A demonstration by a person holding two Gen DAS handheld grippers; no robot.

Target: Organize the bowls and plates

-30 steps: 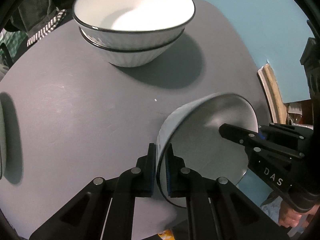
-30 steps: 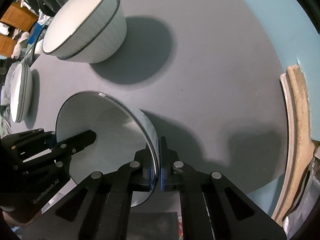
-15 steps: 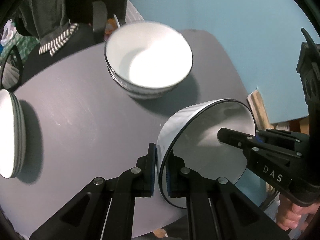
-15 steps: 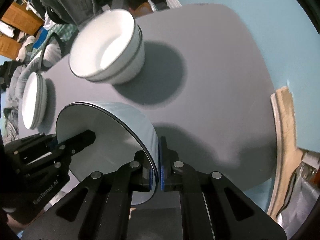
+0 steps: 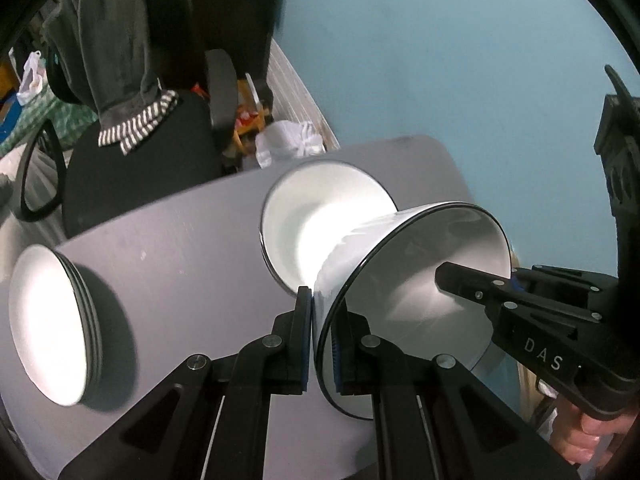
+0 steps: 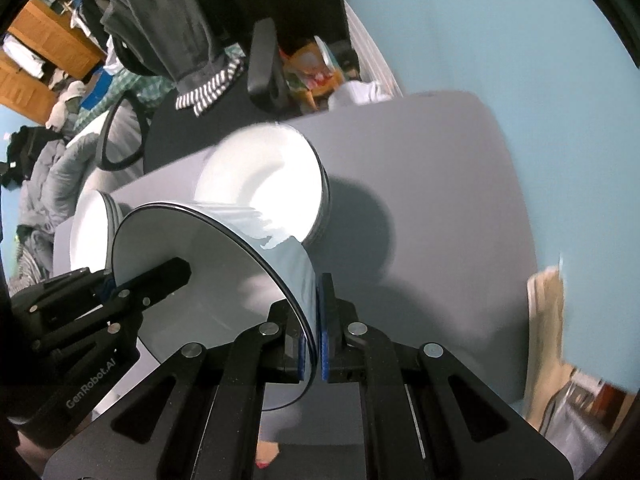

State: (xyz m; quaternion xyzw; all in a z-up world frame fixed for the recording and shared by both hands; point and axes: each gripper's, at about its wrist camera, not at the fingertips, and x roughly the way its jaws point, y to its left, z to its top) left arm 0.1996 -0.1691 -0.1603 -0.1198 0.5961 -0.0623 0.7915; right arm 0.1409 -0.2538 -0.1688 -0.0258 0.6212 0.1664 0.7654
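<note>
Spreading across both views, the grey table (image 5: 168, 264) carries the crockery and serves as the landmark for everything else. Beyond its far edge stands a black office chair (image 5: 132, 176) with a grey garment with striped cuffs (image 5: 120, 60) draped over its back, and a light blue wall (image 5: 460, 60) runs behind the table's far right corner.

Toward the far middle of the table sits a stack of white bowls (image 5: 316, 216) with dark rims, their insides brightly lit. Near the table's left edge rests a stack of white plates (image 5: 48, 328), well apart from the bowls.

Above the table's near side, a single white bowl (image 5: 408, 280) with a dark rim is held tilted on its side, its open mouth facing the cameras; it hangs in the air just in front of the stacked bowls, and it overlaps them in both views.

The left tool (image 5: 320, 340) pinches this bowl's rim, one pad inside and one outside the wall. The right tool (image 6: 314, 332) pinches the opposite side of the same rim in the same way. A hand (image 5: 580, 436) grips the right tool's handle at the lower right of the left wrist view.
</note>
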